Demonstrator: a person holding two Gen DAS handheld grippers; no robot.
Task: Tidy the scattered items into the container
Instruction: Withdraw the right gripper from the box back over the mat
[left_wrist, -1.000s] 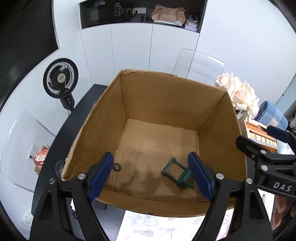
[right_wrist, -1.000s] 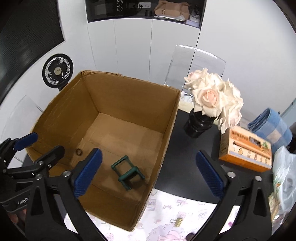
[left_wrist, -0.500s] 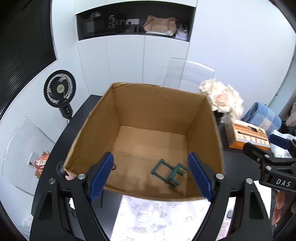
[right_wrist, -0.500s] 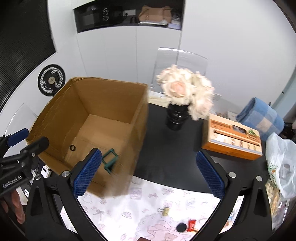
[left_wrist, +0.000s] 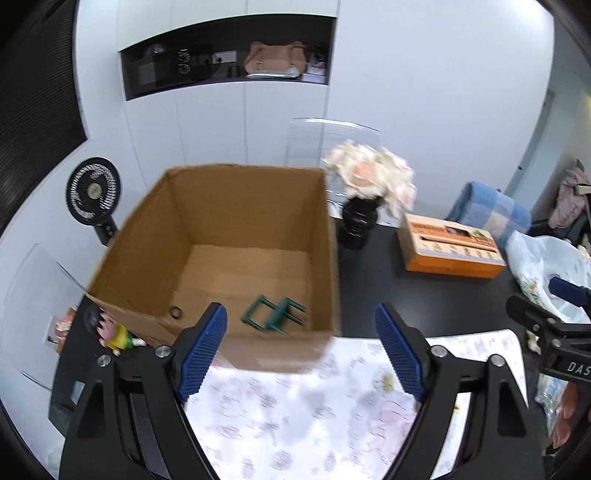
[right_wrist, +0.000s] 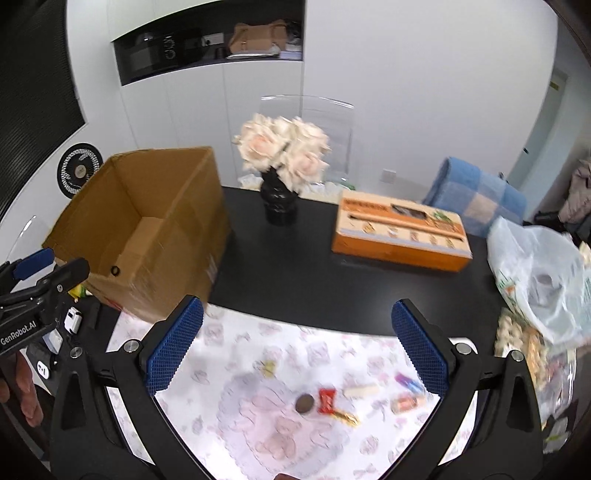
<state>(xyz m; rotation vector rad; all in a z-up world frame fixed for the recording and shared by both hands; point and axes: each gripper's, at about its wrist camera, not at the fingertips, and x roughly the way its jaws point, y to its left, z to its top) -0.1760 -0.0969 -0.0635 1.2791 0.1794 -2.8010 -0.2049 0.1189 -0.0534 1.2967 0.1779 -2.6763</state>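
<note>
Both the left tongs (left_wrist: 301, 352) and right tongs (right_wrist: 297, 341) hang spread and empty beside the cardboard box (right_wrist: 155, 229) (green stand (left_wrist: 275, 315) already inside), the right poised over wrappers (right_wrist: 327, 400) awaiting collection.

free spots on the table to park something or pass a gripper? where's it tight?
Bare black tabletop between the cardboard box, the flower vase and the orange carton. The box floor is mostly free behind the green stand and small ring. Crowded: small items on the printed mat, and the plastic bag at the right edge.
</note>
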